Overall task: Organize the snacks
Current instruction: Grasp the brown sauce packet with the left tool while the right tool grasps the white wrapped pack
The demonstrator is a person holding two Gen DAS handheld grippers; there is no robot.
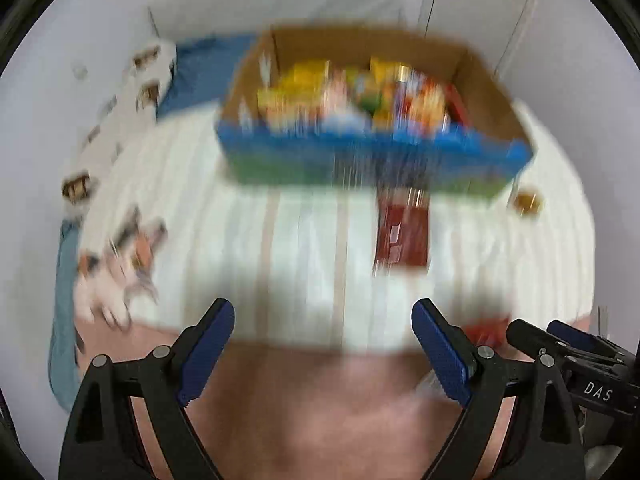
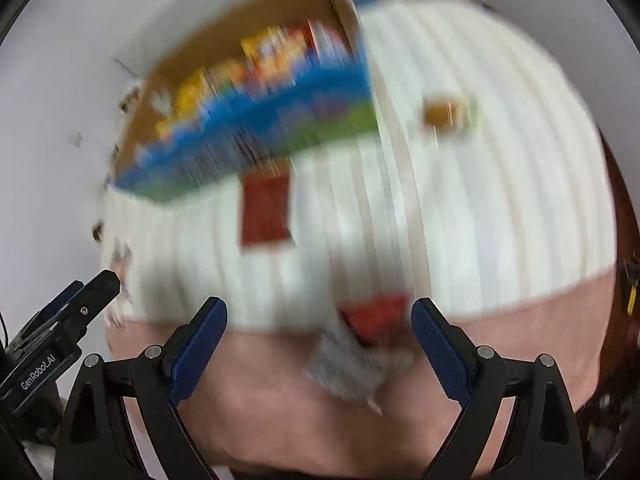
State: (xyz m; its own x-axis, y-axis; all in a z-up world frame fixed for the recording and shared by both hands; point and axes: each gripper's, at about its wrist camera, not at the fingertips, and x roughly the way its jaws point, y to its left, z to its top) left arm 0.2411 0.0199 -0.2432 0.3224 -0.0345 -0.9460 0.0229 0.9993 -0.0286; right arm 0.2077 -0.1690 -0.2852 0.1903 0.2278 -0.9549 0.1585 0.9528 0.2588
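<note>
Between my right gripper's [image 2: 319, 330] wide, empty jaws lay a red-and-silver snack packet [image 2: 360, 344], seemingly light, crinkly, best pinched mid-body; left gripper [image 1: 323, 334] likewise unclenched

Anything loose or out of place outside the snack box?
Yes, though blur hides detail. A dark red packet lies on the white mat in front of the cardboard box. A small amber item sits alone to the box's right, and a red-and-grey wrapper straddles the mat's near edge.
</note>
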